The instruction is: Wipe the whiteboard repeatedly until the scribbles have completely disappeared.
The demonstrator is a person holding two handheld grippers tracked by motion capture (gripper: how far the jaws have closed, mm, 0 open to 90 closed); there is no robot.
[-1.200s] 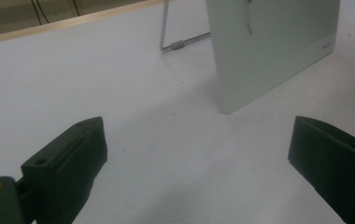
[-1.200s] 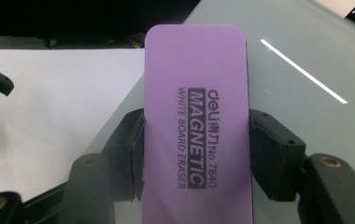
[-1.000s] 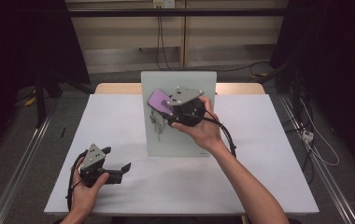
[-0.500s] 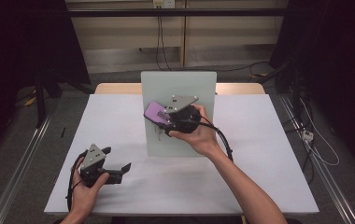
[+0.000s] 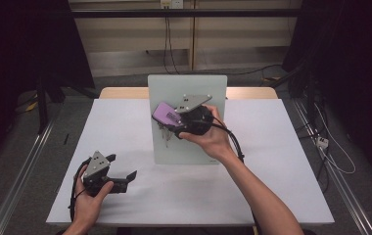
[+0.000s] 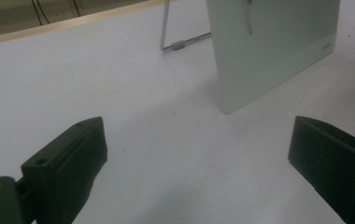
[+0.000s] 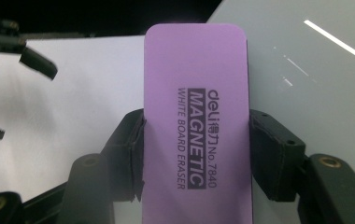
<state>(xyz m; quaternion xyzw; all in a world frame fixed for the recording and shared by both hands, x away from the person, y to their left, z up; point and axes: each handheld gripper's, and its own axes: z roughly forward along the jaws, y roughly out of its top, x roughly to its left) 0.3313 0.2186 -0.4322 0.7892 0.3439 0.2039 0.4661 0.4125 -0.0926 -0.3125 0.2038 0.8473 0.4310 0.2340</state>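
since the earlier frame, the right gripper (image 5: pixel 176 125) and the purple eraser (image 5: pixel 167 114) it carried had shifted down and leftward across the whiteboard (image 5: pixel 189 147), while the left gripper (image 5: pixel 125 177) kept its place on the counter (image 5: pixel 272 161).

right fingers (image 7: pixel 271 158) were clamped on both long edges of the eraser, so its long axis ran straight out from the gripper. its far end lay over the upper left part of the propped board, just above faint marks (image 5: pixel 164 134); contact with the surface could not be confirmed. the right hand was much the nearer to the board.

left fingers (image 6: pixel 68 163) stood wide apart, holding nothing, well short of the board's lower corner (image 6: pixel 229 105).

legible print on the eraser: "deli", "white board", "magnetic", "eraser", "no. 7840".
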